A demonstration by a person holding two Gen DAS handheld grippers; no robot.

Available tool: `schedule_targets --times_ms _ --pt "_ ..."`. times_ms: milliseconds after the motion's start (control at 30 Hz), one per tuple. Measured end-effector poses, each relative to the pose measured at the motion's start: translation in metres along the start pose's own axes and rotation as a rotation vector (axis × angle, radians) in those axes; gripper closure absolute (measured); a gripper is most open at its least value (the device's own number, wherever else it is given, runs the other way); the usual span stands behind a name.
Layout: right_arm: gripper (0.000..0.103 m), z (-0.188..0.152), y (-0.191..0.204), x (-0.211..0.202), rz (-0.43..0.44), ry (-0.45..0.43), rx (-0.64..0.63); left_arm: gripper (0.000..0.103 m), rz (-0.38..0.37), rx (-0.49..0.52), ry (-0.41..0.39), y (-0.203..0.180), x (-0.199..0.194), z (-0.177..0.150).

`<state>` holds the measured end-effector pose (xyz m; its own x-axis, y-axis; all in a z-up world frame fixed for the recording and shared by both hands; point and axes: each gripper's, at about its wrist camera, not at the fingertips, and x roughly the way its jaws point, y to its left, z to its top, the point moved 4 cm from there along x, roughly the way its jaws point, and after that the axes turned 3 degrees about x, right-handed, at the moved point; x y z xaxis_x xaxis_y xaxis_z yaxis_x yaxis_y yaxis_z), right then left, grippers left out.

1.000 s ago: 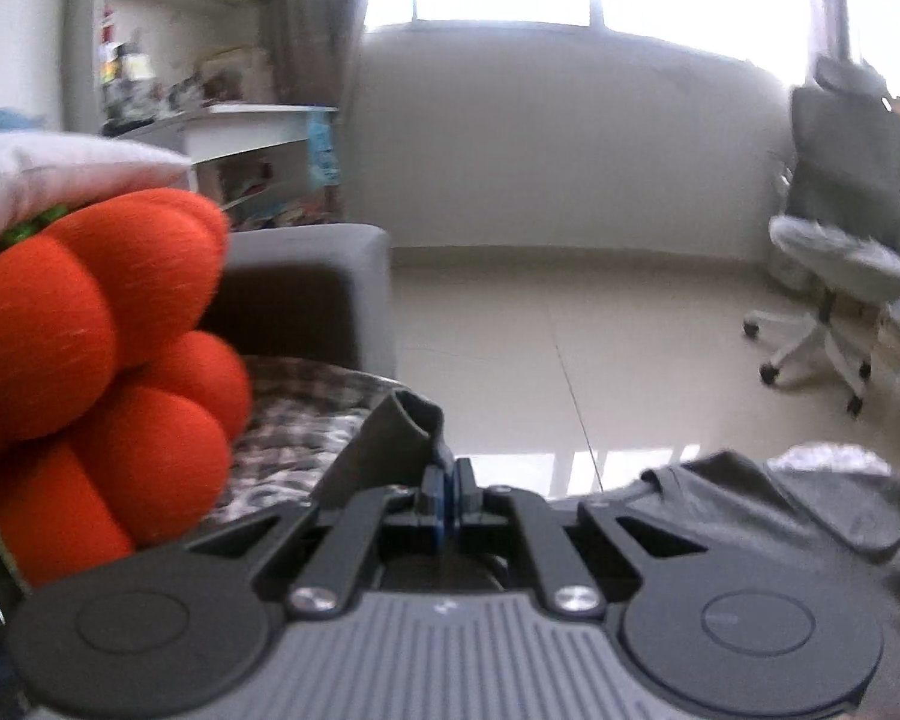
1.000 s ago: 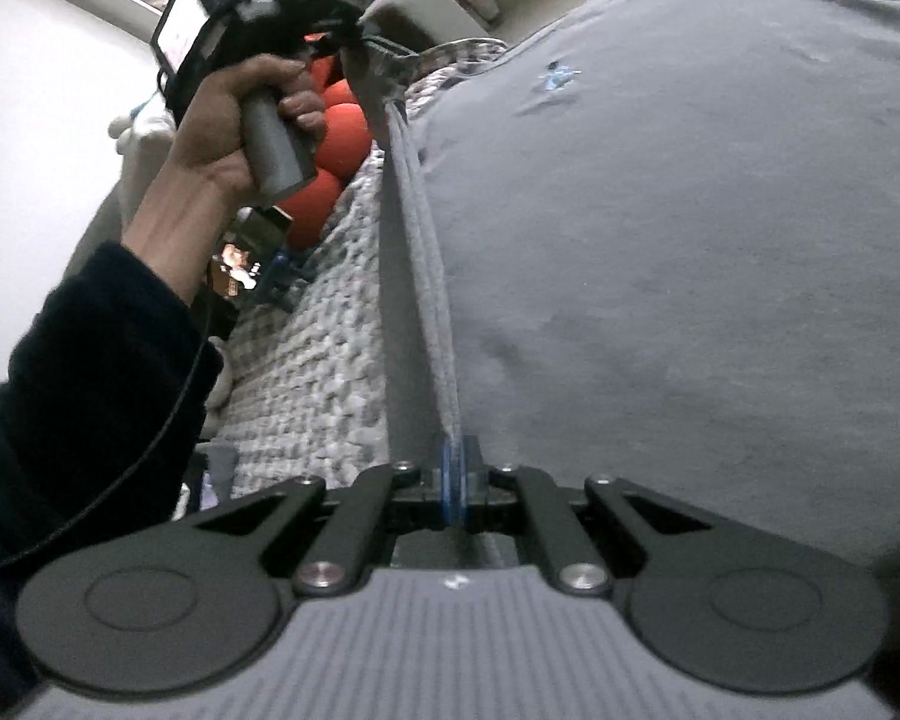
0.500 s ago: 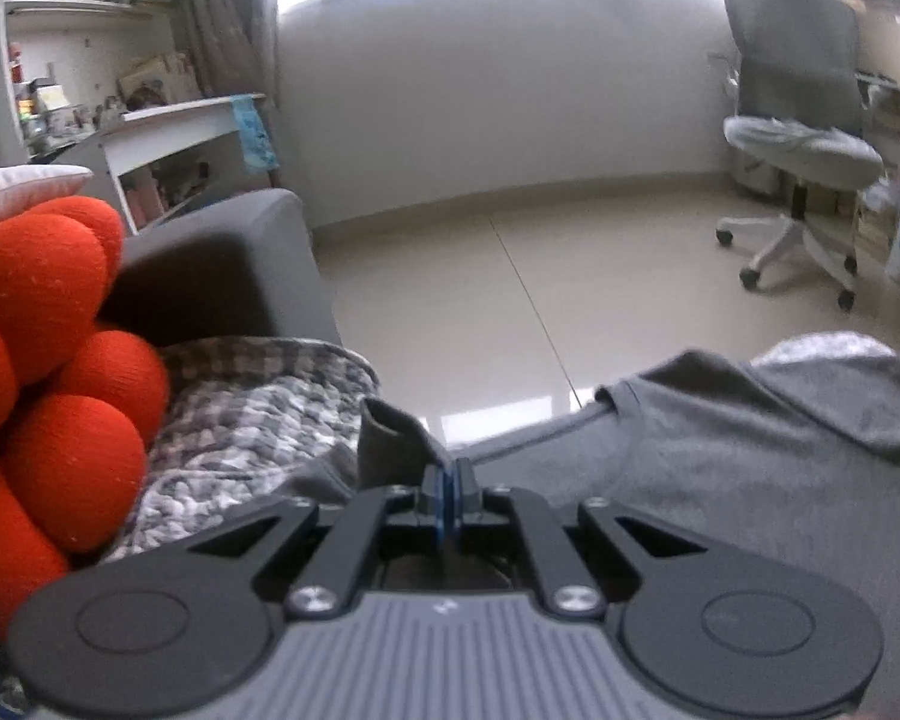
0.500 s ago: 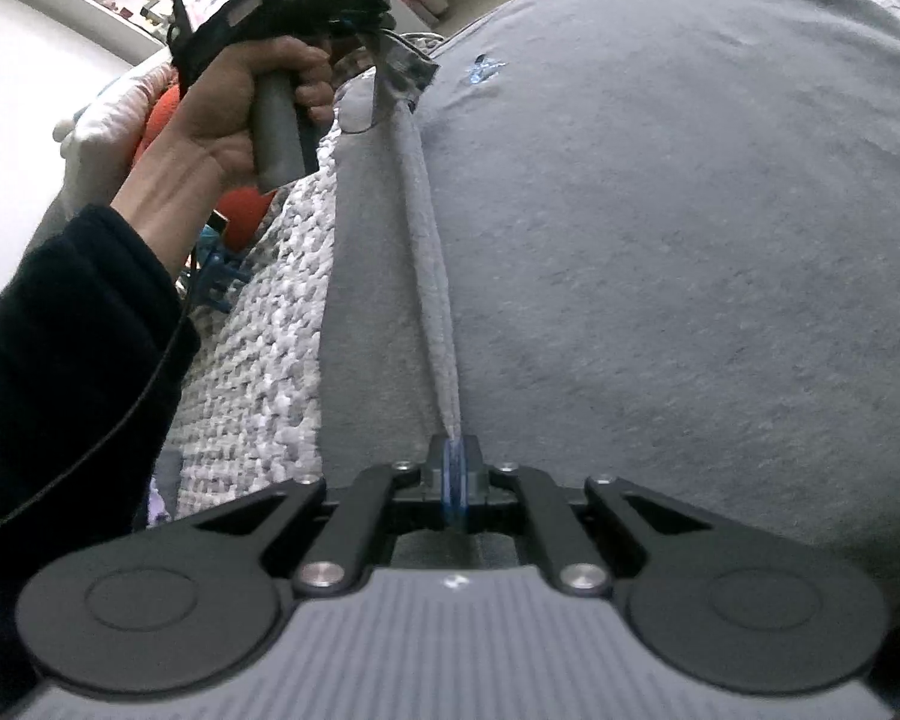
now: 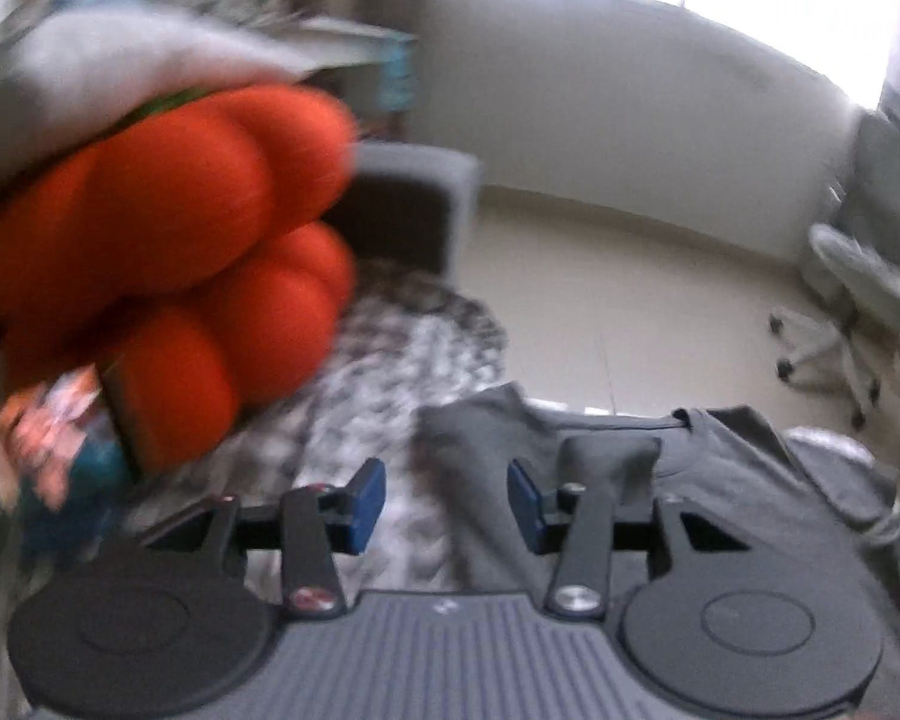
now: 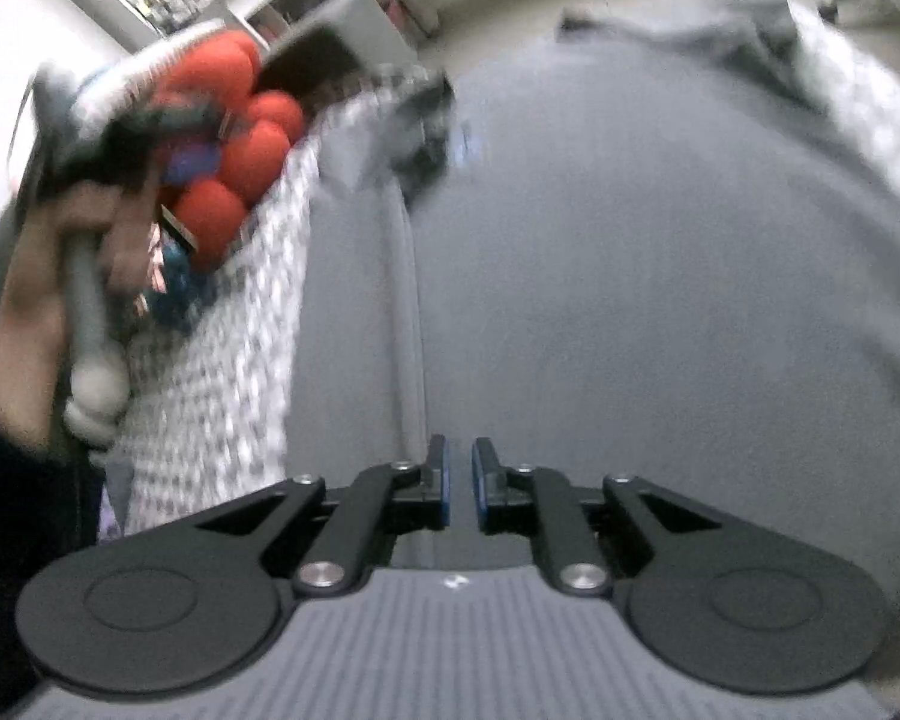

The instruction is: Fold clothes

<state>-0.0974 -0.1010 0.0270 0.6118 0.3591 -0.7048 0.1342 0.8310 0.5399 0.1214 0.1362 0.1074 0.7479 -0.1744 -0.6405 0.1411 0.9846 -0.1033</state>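
Note:
A grey T-shirt (image 5: 714, 480) lies spread on a checked blanket (image 5: 390, 360), collar toward the floor. In the left wrist view my left gripper (image 5: 447, 504) is opening, its blue pads (image 5: 366, 504) wide apart above the shirt's shoulder edge with nothing between them. In the right wrist view the grey T-shirt (image 6: 630, 270) fills the frame, and its left side (image 6: 360, 300) lies folded inward as a long flap. My right gripper (image 6: 459, 486) hangs just above that flap; its jaws are opening, a narrow gap between them, no cloth pinched.
An orange knobbly cushion (image 5: 168, 240) crowds the left, under a pale pillow (image 5: 120, 66). A grey sofa arm (image 5: 408, 204) stands behind it. An office chair (image 5: 858, 312) is on the tiled floor at right. A hand (image 6: 48, 276) holds the blurred left gripper beside the blanket (image 6: 210, 390).
Both grippers have let go of the shirt's side edge and opened. The left one has swung back toward the orange cushion; the flap now lies on the shirt. The right has lifted slightly.

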Motion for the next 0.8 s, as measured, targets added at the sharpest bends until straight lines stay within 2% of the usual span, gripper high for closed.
schedule_targets --times_ms 133,200,300,367,467,567,633,667,700,767,800 --pt "0.086 0.067 0.014 0.011 0.026 -0.063 -0.061 0.057 0.011 -0.120 0.043 0.010 -0.022 -0.029" --pt "0.058 0.096 0.021 0.030 0.039 -0.083 -0.102 0.057 0.041 -0.157 0.064 0.008 -0.023 -0.047" --pt "0.057 0.129 0.018 0.073 0.011 -0.071 -0.116 0.058 0.057 -0.146 0.127 0.002 -0.009 -0.078" --pt "0.057 0.144 0.009 0.101 -0.013 -0.036 -0.072 0.059 0.080 -0.115 0.174 -0.002 0.003 -0.088" --pt "0.057 0.158 0.000 0.129 -0.033 -0.053 0.007 0.059 0.084 -0.062 0.160 -0.008 0.009 -0.088" --pt "0.057 0.161 0.008 0.143 0.007 -0.076 0.011 0.059 0.083 -0.034 0.141 -0.009 0.009 -0.085" --pt "0.061 0.160 0.016 0.150 -0.016 -0.083 -0.044 0.059 0.094 -0.024 0.152 -0.007 0.011 -0.086" --pt "0.070 0.160 0.020 0.154 -0.034 -0.088 -0.073 0.059 0.094 -0.025 0.159 -0.006 0.012 -0.088" --pt "0.076 0.159 0.024 0.159 -0.051 -0.091 -0.101 0.059 0.089 -0.025 0.162 -0.007 0.012 -0.089" --pt "0.081 0.155 0.025 0.167 -0.052 -0.082 -0.111 0.059 0.082 -0.013 0.166 -0.010 0.012 -0.091" --pt "0.089 0.154 0.025 0.170 -0.054 -0.077 -0.117 0.059 0.084 -0.004 0.166 -0.012 0.012 -0.091"
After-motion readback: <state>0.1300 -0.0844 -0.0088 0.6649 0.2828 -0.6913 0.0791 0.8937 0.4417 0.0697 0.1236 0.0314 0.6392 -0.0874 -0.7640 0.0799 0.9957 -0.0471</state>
